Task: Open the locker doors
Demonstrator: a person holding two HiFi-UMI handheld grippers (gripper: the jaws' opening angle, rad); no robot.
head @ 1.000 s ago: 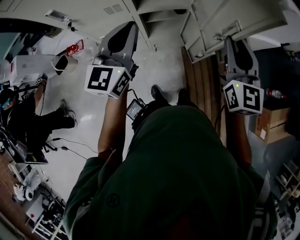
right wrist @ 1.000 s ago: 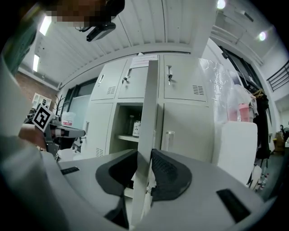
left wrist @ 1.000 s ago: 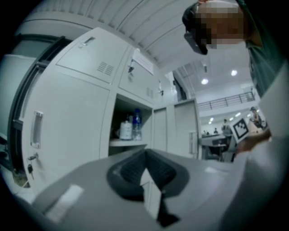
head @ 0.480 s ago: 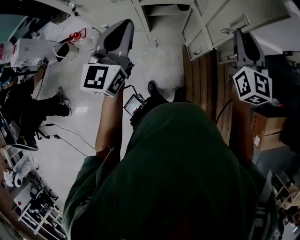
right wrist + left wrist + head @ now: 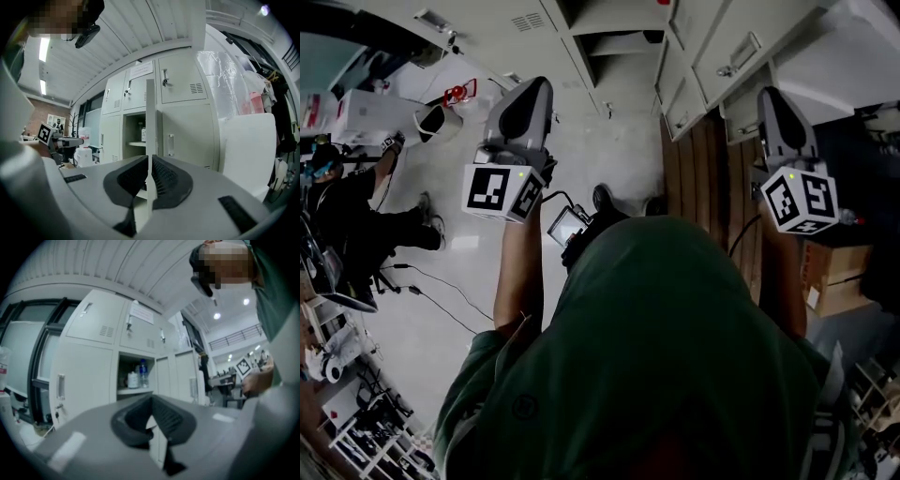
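A bank of white lockers [image 5: 722, 47] fills the top of the head view. One compartment [image 5: 136, 133] stands open with bottles [image 5: 143, 372] on its shelf. Its door [image 5: 150, 112] is swung out edge-on toward me. My right gripper [image 5: 150, 161] is closing its jaws, and the thin door edge sits between the dark pads [image 5: 166, 180], which touch it. In the head view the right gripper [image 5: 773, 98] reaches up to the lockers. My left gripper [image 5: 151, 399] is shut on nothing and points at the lockers from farther back; in the head view the left gripper [image 5: 525, 98] hangs over the floor.
Wooden planks [image 5: 703, 159] lie on the floor below the lockers. A cardboard box [image 5: 830, 281] sits at the right. At the left, a seated person [image 5: 356, 234], a white box [image 5: 356, 112] and cables [image 5: 441, 291]. A plastic-wrapped bundle [image 5: 225, 84] stands right of the lockers.
The head view has shifted, so the lockers show slightly more at the top. The left gripper has sunk a little in the picture. The right gripper stays up at the lockers.
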